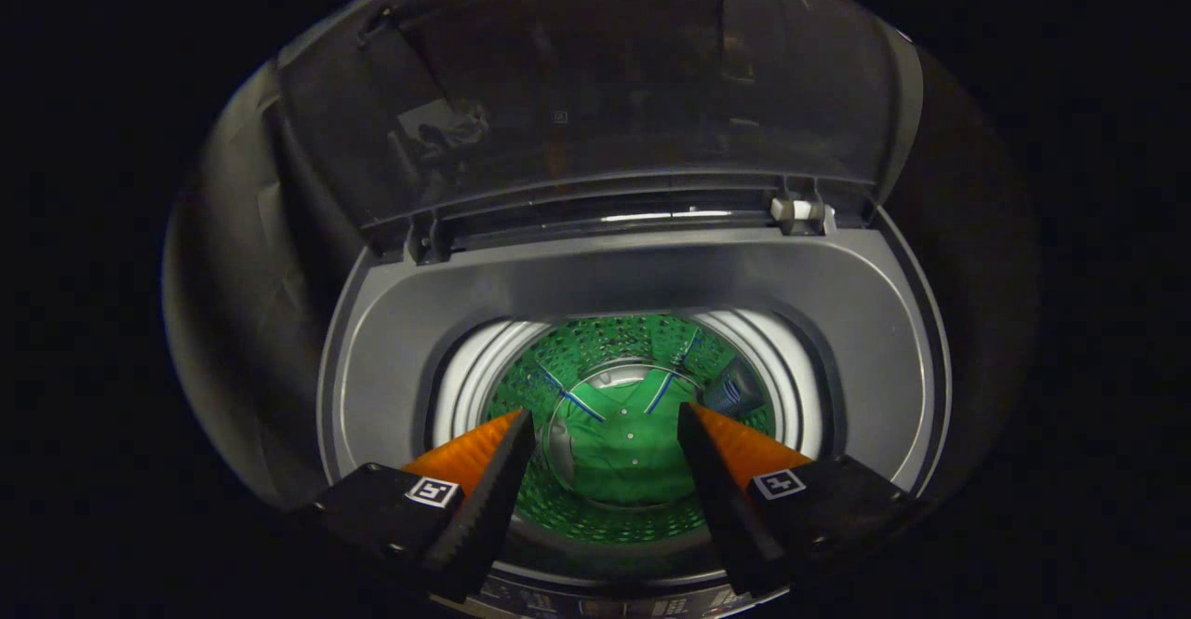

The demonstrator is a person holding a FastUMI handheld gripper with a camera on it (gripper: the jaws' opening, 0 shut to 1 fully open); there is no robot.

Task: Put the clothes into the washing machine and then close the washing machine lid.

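I look down into a top-loading washing machine (837, 321) with a grey top deck. A green garment (625, 442) with thin blue-and-white stripes lies at the bottom of the drum (465, 386). The dark see-through lid (595, 88) stands raised behind the opening, hinged at the back. My gripper (605, 423) hovers above the drum mouth, open, its two fingers spread wide apart with nothing between them. The garment lies well below and beyond the fingertips.
The lid hinge (800, 212) sits at the back right of the opening. The machine's control panel (614, 605) runs just under my fingers. Dark surroundings lie on both sides of the machine.
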